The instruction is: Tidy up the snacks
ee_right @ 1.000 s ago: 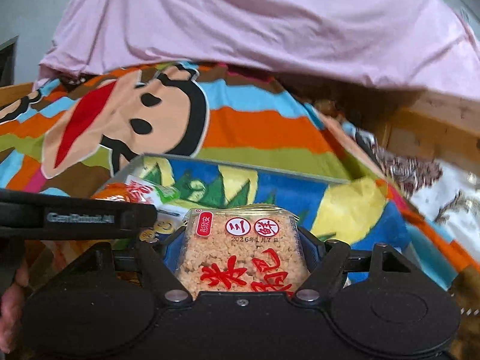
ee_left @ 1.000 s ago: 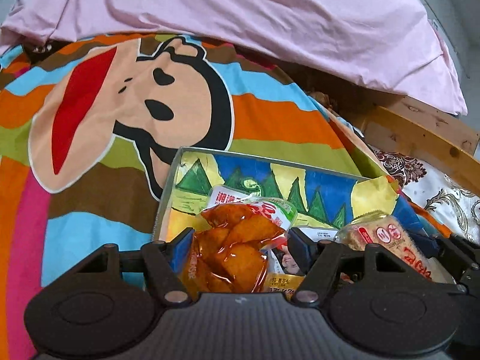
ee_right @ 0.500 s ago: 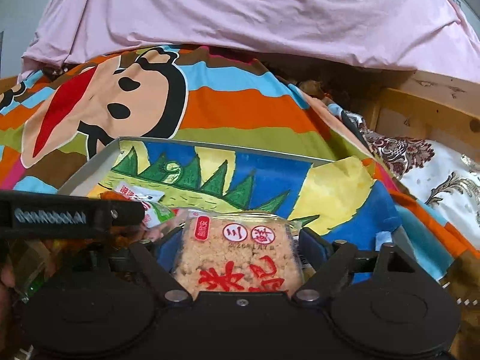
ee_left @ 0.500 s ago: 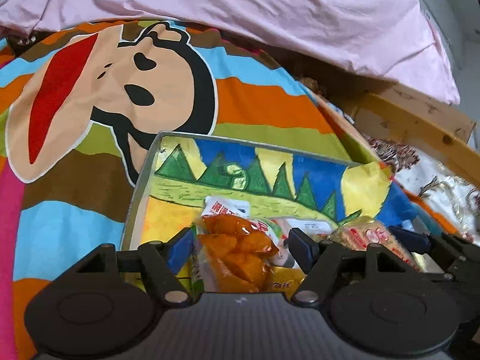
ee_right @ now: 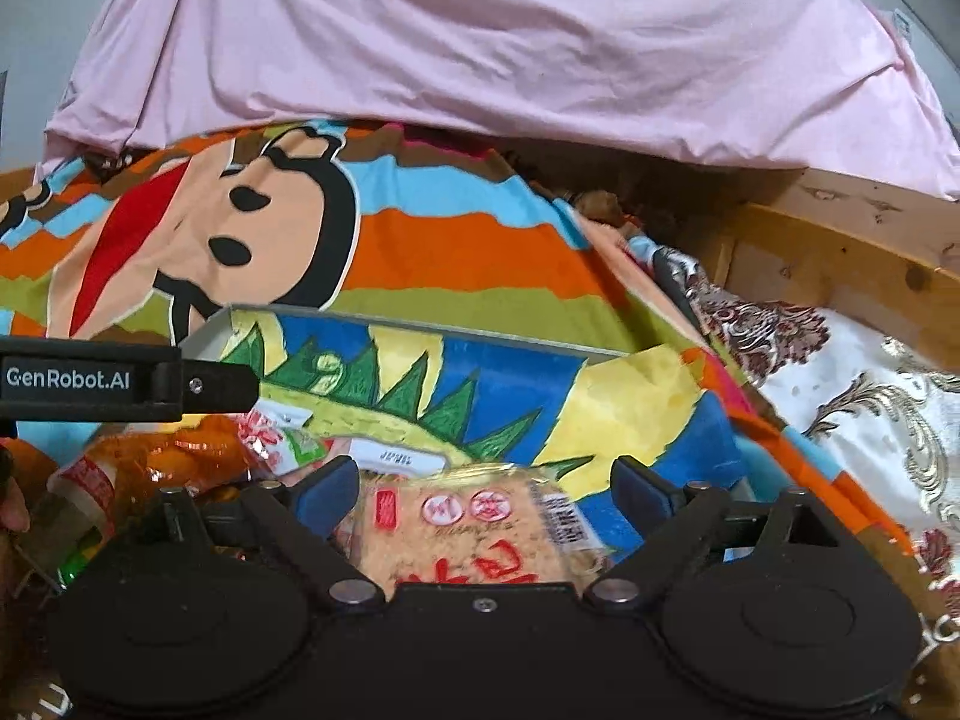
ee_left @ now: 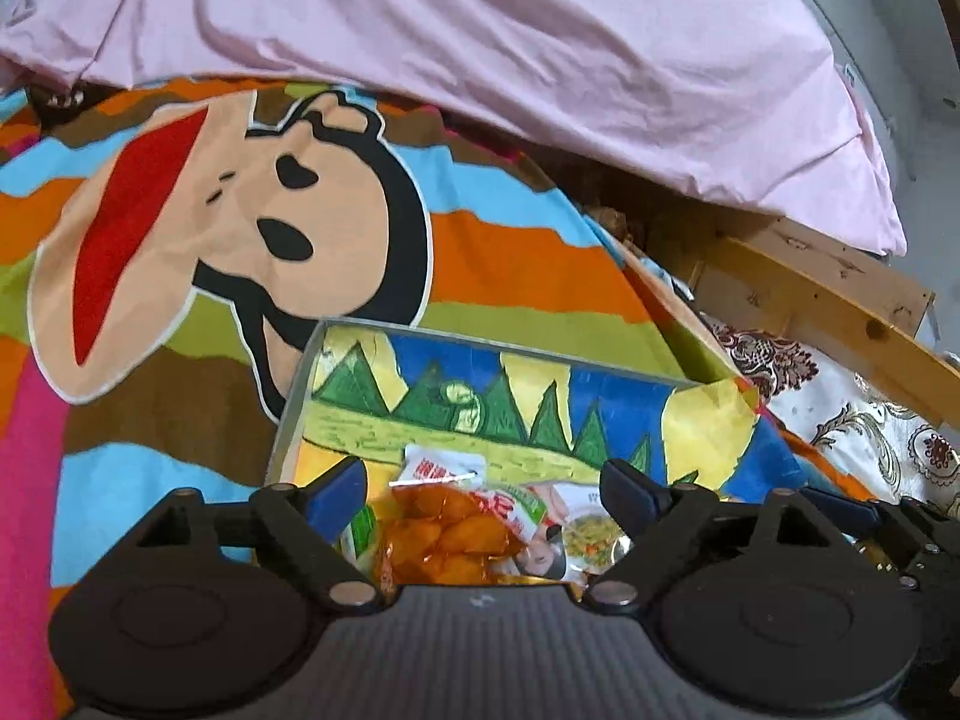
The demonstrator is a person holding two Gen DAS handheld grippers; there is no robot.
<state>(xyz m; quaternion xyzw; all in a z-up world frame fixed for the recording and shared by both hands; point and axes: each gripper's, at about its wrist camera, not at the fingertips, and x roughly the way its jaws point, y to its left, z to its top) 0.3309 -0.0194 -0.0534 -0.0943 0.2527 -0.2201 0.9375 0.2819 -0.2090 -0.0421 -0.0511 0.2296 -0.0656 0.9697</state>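
Note:
A shallow grey box (ee_left: 298,402) with a painted lining of green trees lies on the bed. In the left wrist view, a clear bag of orange snacks (ee_left: 444,534) rests in the box on other packets. My left gripper (ee_left: 485,489) straddles it with its jaws opening and the blue pads clear of the bag. In the right wrist view, a packet of rice cracker (ee_right: 474,534) with red print lies in the box (ee_right: 420,329). My right gripper (ee_right: 483,492) is over it, jaws opening, pads just off its sides. The left gripper's black body (ee_right: 90,381) shows at the left.
A striped blanket (ee_left: 510,264) with a cartoon face lies under the box. A pink sheet (ee_left: 540,60) is heaped behind it. A wooden bed rail (ee_left: 828,300) and a white patterned cloth (ee_left: 888,438) are at the right. A person's finger (ee_right: 12,510) shows at the left edge.
Both pairs of jaws have spread wider. The orange bag and the rice cracker packet, gripped a second ago, now lie loose in the box.

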